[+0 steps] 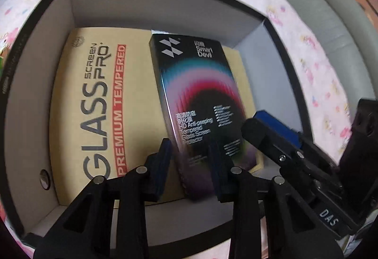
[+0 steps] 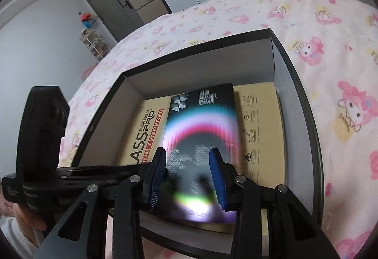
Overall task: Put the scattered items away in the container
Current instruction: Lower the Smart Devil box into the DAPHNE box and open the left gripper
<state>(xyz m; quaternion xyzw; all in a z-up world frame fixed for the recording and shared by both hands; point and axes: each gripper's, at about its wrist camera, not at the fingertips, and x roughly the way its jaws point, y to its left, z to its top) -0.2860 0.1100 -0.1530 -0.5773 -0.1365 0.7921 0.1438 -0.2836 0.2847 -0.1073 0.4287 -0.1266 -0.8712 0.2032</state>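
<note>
The left tongs (image 1: 191, 164) are partly spread over the near end of the black box (image 1: 200, 103), and I cannot tell if they pinch it. The right tongs (image 2: 189, 174) are spread above it too. It lies on the tan box (image 1: 94, 105) inside the big container (image 1: 153, 1) on the pink blanket (image 2: 319, 22).

Both grippers reach forward and down, side by side. The left gripper (image 1: 191, 169) has its dark blue fingers (image 1: 163, 164) spread apart, closed on nothing. The right gripper (image 2: 187, 178) also has its blue fingers (image 2: 218, 178) parted. In the left wrist view the right gripper (image 1: 278, 140) sits just to its right, angled inward.
</note>
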